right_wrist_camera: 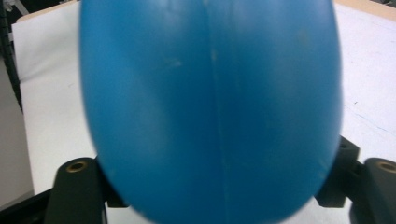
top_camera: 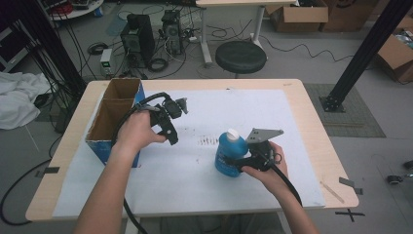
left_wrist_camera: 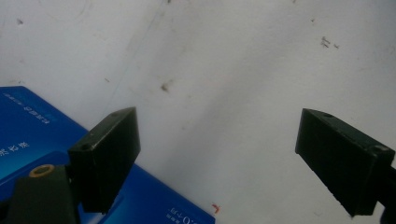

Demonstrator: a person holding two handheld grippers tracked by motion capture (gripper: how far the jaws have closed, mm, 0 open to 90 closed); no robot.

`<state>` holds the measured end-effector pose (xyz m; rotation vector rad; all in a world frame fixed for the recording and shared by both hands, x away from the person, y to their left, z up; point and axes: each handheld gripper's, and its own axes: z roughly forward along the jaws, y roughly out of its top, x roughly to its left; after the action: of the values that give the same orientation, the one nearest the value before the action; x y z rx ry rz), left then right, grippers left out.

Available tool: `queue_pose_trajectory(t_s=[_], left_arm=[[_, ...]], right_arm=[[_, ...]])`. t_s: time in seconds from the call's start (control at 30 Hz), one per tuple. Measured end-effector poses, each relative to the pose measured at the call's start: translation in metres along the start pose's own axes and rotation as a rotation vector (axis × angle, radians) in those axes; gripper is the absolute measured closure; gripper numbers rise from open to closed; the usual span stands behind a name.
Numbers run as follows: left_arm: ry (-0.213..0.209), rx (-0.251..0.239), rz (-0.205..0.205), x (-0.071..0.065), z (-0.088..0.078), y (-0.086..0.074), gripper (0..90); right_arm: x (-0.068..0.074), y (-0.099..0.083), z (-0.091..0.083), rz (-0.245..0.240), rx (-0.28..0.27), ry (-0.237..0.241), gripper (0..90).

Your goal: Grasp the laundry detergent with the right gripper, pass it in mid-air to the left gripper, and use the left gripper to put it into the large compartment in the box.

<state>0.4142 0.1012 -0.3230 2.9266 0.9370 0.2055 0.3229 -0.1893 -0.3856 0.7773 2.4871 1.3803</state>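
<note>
The right gripper (top_camera: 233, 163) pinches the upright blue bottle (top_camera: 231, 152) at mid-table, well right of the open box (top_camera: 113, 117), beside which the left gripper (top_camera: 171, 127) hangs spread and empty.

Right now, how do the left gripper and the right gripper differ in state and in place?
The left gripper has its jaws wide apart with nothing between them; the right gripper has its jaws closed on the blue bottle. The left gripper is beside the open cardboard box; the right gripper is near the middle of the white mat. Each is held in one hand.
</note>
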Motion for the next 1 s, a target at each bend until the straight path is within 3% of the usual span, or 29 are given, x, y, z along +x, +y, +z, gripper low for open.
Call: queue_pose_trajectory(t_s=[0.17, 0.27, 0.6, 1.0], left_arm=[[0.000, 0.000, -0.005, 0.001, 0.000, -0.002, 14.5], [-0.003, -0.004, -0.002, 0.000, 0.000, -0.001, 14.6], [-0.005, -0.010, 0.000, 0.000, -0.002, -0.002, 14.7], [-0.014, -0.027, 0.004, -0.002, -0.006, -0.004, 15.1]], right_arm=[[-0.002, -0.002, 0.001, 0.006, -0.015, 0.019, 34.5], [0.000, -0.003, 0.000, -0.004, -0.036, 0.031, 42.6], [-0.004, -0.005, 0.000, -0.016, -0.053, 0.048, 44.0], [-0.019, 0.007, -0.004, -0.078, -0.038, 0.140, 45.0]])
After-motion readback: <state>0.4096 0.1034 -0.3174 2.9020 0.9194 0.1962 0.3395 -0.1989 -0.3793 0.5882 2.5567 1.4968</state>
